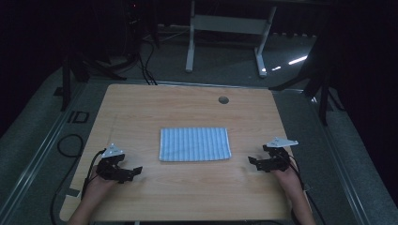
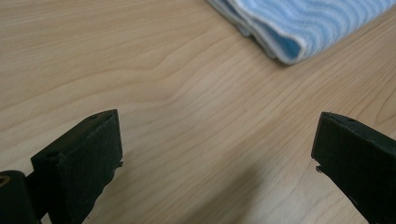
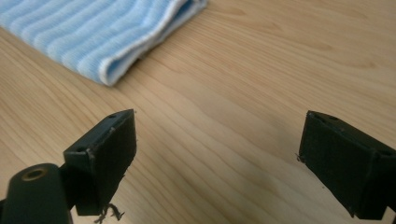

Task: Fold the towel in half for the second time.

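A light wooden table (image 1: 187,187) with fine wavy grain takes up the middle of the high view, and a folded cloth (image 1: 195,144) lies flat at its centre, a neat rectangle of soft ribbed fabric in pale blue and white stripes. A small round hole (image 1: 223,100) sits in the tabletop above the cloth, toward the upper middle of the frame. Beyond the far edge a white metal frame (image 1: 227,28) stands on the dark floor, and black cables (image 1: 70,140) loop at the left of the table. The left gripper (image 1: 133,171) rests at lower left, the right gripper (image 1: 253,161) at lower right, each well apart from the cloth with bare wood between. In the left gripper view the black, blocky jaws stand wide apart over the wood, the cloth's (image 2: 299,28) layered, white-edged corner at upper right. In the right gripper view the jaws are likewise spread, holding nothing, the cloth (image 3: 93,32) at upper left; a few frayed threads hang from the left jaw.
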`<state>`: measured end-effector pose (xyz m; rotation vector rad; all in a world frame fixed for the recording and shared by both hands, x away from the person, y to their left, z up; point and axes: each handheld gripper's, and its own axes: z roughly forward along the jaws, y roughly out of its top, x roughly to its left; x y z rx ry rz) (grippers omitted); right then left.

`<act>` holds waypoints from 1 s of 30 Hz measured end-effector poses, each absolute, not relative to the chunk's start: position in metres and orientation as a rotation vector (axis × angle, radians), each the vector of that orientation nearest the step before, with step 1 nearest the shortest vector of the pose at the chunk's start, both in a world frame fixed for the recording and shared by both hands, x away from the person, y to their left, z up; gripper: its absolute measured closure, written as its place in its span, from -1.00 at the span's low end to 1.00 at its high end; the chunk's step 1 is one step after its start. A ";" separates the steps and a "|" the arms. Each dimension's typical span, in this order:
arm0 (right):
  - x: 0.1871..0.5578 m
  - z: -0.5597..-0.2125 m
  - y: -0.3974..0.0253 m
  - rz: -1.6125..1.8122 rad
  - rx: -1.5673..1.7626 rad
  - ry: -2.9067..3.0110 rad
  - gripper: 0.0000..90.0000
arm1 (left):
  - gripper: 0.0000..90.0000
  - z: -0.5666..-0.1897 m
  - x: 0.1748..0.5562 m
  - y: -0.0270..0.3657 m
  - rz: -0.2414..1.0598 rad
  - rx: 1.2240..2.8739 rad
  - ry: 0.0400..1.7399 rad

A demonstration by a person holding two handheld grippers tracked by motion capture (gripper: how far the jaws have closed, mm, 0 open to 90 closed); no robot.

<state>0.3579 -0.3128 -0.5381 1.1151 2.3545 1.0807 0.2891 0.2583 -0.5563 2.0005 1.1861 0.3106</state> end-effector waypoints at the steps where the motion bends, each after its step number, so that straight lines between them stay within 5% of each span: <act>1: 0.357 -0.539 -0.316 1.077 1.121 2.345 -0.76 | -0.96 -0.557 0.288 0.260 0.311 1.999 1.192; 30: 0.329 -0.541 -0.358 1.080 1.263 2.172 -0.76 | -0.96 -0.559 0.271 0.284 0.337 1.931 1.256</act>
